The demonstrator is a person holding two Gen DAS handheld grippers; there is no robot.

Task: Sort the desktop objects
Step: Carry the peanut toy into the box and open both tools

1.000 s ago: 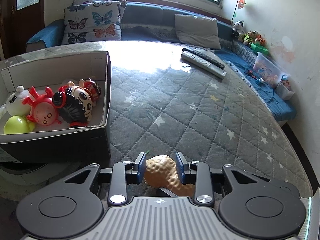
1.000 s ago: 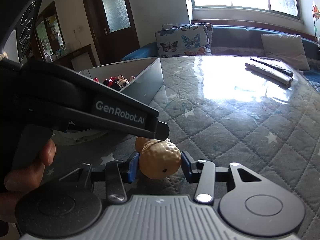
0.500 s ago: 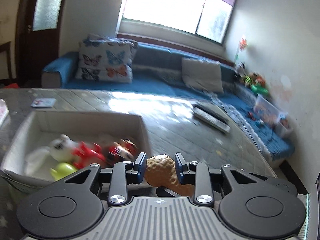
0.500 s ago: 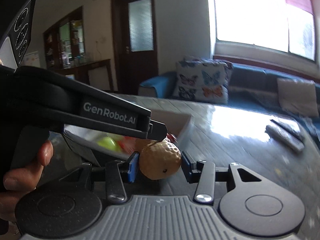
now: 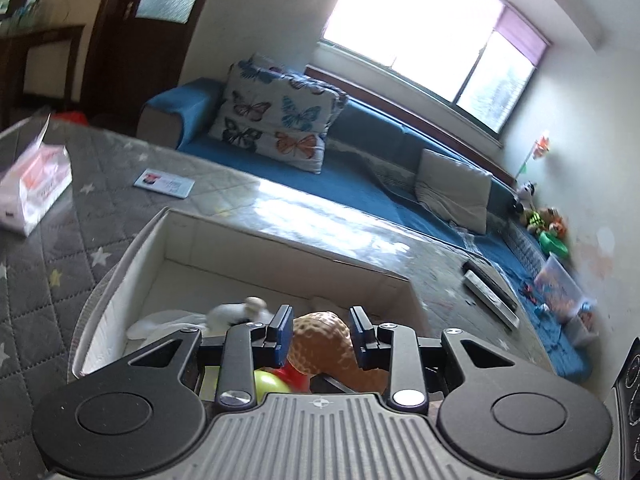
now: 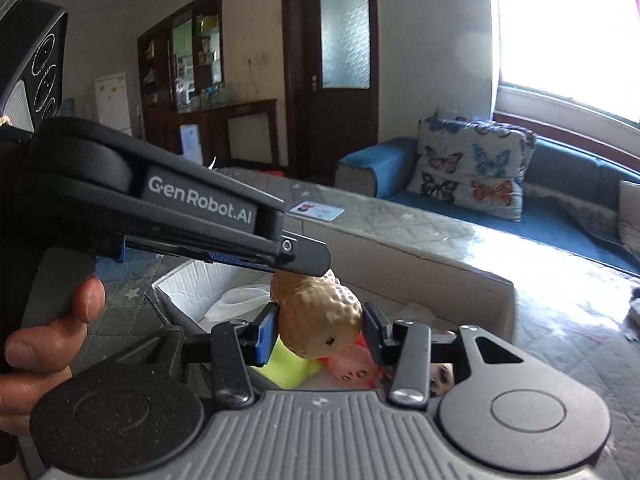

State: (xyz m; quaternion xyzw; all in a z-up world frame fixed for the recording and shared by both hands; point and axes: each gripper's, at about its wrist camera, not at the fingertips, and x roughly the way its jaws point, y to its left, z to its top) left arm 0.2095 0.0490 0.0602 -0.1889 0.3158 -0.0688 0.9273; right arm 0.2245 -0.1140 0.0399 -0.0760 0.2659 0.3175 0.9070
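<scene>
While both tongs, left (image 5: 320,334) and right (image 6: 320,330), pinch one peanut toy (image 6: 318,322), it hangs above the box (image 5: 120,296) at six o'clock.

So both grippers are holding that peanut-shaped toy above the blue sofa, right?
Not quite. Both grippers, left and right, do hold the peanut toy, but above the open white box of toys on the table, not the sofa. The right wrist view shows it.
</scene>
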